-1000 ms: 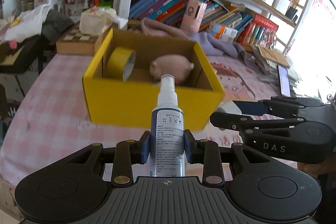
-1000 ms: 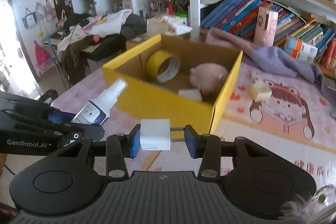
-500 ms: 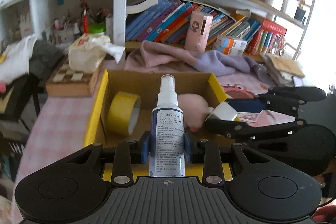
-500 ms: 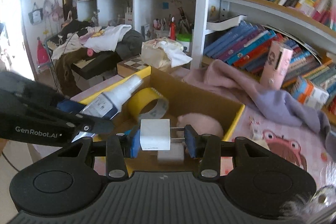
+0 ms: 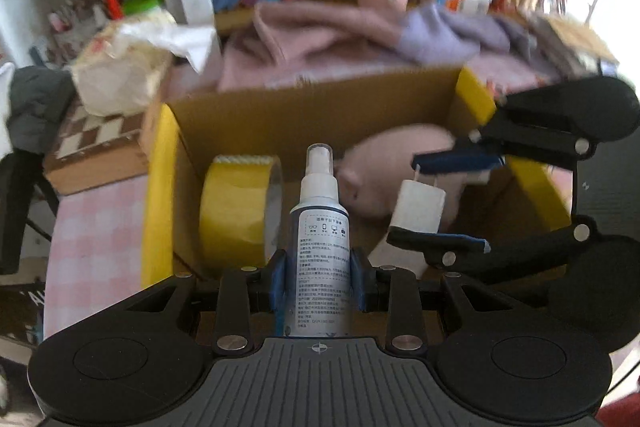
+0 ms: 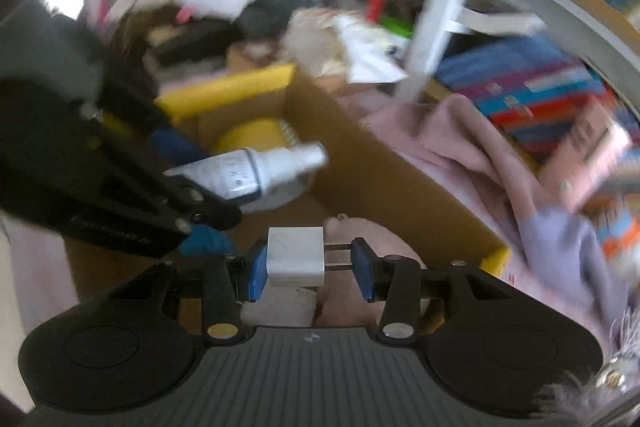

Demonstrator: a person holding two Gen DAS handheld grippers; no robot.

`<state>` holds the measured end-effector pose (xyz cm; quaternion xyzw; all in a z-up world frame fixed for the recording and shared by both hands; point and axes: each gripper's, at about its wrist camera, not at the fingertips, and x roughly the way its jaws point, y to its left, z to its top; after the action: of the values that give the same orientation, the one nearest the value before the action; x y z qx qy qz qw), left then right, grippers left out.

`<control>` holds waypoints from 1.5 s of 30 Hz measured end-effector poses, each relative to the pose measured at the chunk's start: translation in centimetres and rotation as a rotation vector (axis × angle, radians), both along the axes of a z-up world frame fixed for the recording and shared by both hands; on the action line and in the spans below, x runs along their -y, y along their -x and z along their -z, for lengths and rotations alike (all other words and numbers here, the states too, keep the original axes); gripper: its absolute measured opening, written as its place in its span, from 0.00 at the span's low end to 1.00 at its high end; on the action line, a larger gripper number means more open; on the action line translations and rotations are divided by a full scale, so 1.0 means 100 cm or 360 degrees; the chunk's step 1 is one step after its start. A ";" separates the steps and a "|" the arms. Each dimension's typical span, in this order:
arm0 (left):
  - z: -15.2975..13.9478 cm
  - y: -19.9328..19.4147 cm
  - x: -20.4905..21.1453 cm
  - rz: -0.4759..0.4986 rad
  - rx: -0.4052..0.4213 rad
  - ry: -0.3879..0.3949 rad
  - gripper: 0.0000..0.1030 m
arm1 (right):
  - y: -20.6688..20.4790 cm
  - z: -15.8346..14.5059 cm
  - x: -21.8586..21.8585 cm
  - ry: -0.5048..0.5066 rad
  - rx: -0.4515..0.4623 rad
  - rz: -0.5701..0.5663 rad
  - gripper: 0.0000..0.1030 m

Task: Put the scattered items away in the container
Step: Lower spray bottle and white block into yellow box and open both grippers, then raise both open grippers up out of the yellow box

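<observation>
Right now your left gripper (image 5: 318,285) is pinching the spray bottle (image 5: 323,235) low on its body, one blue pad on each side of the label. In the left wrist view the bottle's long axis runs straight along the fingers, with the white nozzle end pointing forward, away from the camera. From the right wrist view the same bottle (image 6: 256,169) lies close to level, nozzle aimed to the right, over the open box.

The yellow cardboard box (image 5: 158,187) sits directly under both tools. Inside it the roll of yellow tape (image 5: 236,211) stands on edge against the left wall, its open core facing right toward the bottle. The pink plush toy (image 5: 394,163) lies on the box floor toward the right side, just beyond the bottle's nozzle.

Your right gripper (image 6: 308,263) is clamped on the white charger plug (image 6: 295,255). One pad presses the flat back of the block and the other meets the tips of its two metal prongs, so the plug's long axis runs crosswise between the fingers, prongs pointing right. In the left wrist view that plug (image 5: 419,206) hangs above the box interior, just in front of the plush toy, prongs pointing up and slightly left.

The right wrist view is heavily blurred, so finer detail there cannot be told.
</observation>
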<state>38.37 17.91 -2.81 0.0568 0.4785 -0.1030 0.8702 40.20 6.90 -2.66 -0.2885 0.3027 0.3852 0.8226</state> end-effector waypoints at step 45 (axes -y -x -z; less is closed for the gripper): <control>-0.100 0.168 0.016 -0.0067 0.0751 -0.0172 0.76 | 0.131 -0.082 0.074 -0.0373 0.0529 0.0267 0.64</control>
<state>21.53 16.32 7.17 0.1157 0.2677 -0.0430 0.9556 27.13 -0.55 5.59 -0.2241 0.1390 0.2951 0.9183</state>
